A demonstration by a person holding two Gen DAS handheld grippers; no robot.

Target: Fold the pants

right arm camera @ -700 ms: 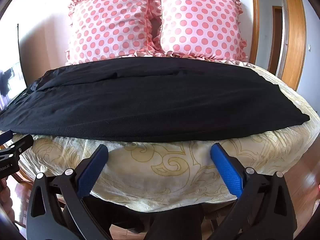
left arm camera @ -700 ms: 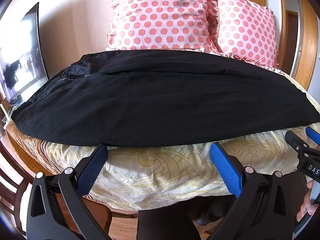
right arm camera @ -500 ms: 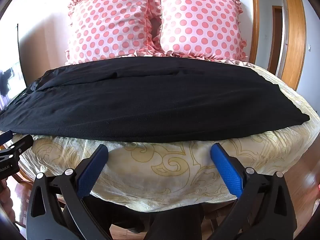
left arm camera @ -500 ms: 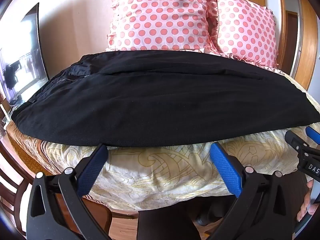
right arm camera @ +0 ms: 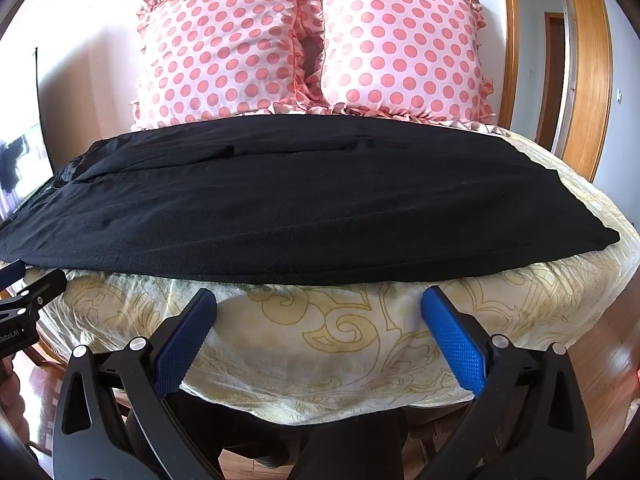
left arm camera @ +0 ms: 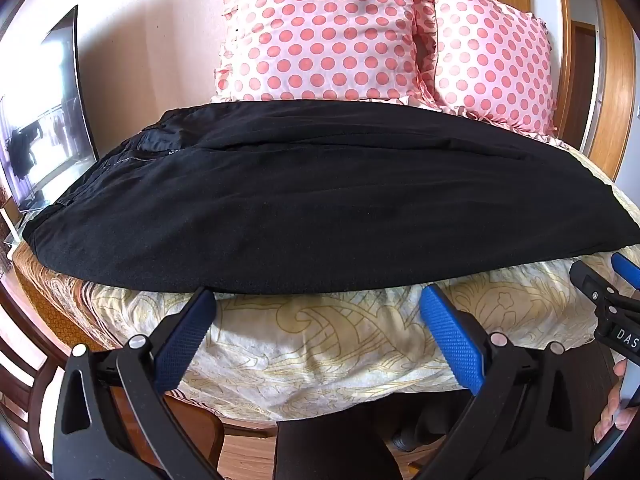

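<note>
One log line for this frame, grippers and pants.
left gripper: open, empty | right gripper: open, empty | pants: flat on bed, unfolded

Black-framed tongs (left arm camera: 316, 308) with textured blue pads (left arm camera: 452, 336) and silver screws (left arm camera: 497, 338)

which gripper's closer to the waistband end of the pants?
Left. The waistband end lies at the left of the black pants; the left gripper hangs open ahead of that half, the right gripper open nearer the leg end.

Black pants (left arm camera: 320, 216) flat across bed
</note>
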